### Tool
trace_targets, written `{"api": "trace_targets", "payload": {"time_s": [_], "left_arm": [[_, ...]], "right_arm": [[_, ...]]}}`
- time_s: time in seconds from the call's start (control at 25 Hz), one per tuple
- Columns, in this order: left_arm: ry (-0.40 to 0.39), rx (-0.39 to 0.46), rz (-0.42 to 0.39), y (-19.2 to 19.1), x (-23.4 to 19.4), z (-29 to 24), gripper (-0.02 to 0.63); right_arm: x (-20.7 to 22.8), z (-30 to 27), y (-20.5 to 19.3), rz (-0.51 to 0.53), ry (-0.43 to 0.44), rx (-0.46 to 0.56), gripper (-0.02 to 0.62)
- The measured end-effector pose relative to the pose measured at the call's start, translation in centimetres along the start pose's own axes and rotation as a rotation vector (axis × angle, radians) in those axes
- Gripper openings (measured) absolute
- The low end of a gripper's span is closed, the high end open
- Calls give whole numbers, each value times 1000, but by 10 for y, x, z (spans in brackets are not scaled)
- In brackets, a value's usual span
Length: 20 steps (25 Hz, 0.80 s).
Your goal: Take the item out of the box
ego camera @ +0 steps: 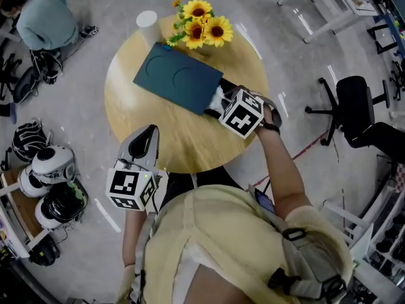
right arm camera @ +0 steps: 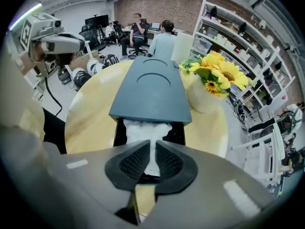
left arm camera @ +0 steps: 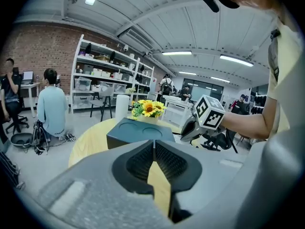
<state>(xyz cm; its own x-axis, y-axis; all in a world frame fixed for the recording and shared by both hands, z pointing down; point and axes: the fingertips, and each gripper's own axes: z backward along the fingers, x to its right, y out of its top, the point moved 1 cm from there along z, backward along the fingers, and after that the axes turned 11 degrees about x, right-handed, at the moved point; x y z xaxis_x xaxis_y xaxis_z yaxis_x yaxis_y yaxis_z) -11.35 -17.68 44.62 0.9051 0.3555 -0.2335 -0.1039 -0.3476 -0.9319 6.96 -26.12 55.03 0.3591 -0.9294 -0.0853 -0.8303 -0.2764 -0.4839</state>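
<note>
A dark teal flat box (ego camera: 179, 78) lies on the round wooden table (ego camera: 139, 125); its near end is open. A white crumpled item (right arm camera: 147, 133), like cloth or tissue, sticks out of that open end (right arm camera: 148, 128). My right gripper (right arm camera: 152, 149) is shut on the white item's near part, right at the box mouth (ego camera: 218, 103). My left gripper (left arm camera: 153, 151) is shut on nothing and hangs at the table's near edge (ego camera: 147, 141), well apart from the box (left arm camera: 138, 131).
A vase of yellow sunflowers (ego camera: 201, 25) and a white cylinder (ego camera: 147, 21) stand at the table's far side behind the box. A person in light blue sits on the floor (ego camera: 44, 21). Helmets (ego camera: 50, 166) lie left; an office chair (ego camera: 354, 106) stands right.
</note>
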Motion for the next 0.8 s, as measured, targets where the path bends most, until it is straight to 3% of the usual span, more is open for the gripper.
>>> {"api": "trace_targets", "payload": {"time_s": [0.44, 0.8], "left_arm": [[-12, 43, -11, 11, -9, 16, 8], [-44, 68, -26, 17, -3, 26, 8]], "right_arm": [[4, 46, 8, -28, -163, 49, 31], [-12, 85, 24, -124, -239, 208, 28]]}}
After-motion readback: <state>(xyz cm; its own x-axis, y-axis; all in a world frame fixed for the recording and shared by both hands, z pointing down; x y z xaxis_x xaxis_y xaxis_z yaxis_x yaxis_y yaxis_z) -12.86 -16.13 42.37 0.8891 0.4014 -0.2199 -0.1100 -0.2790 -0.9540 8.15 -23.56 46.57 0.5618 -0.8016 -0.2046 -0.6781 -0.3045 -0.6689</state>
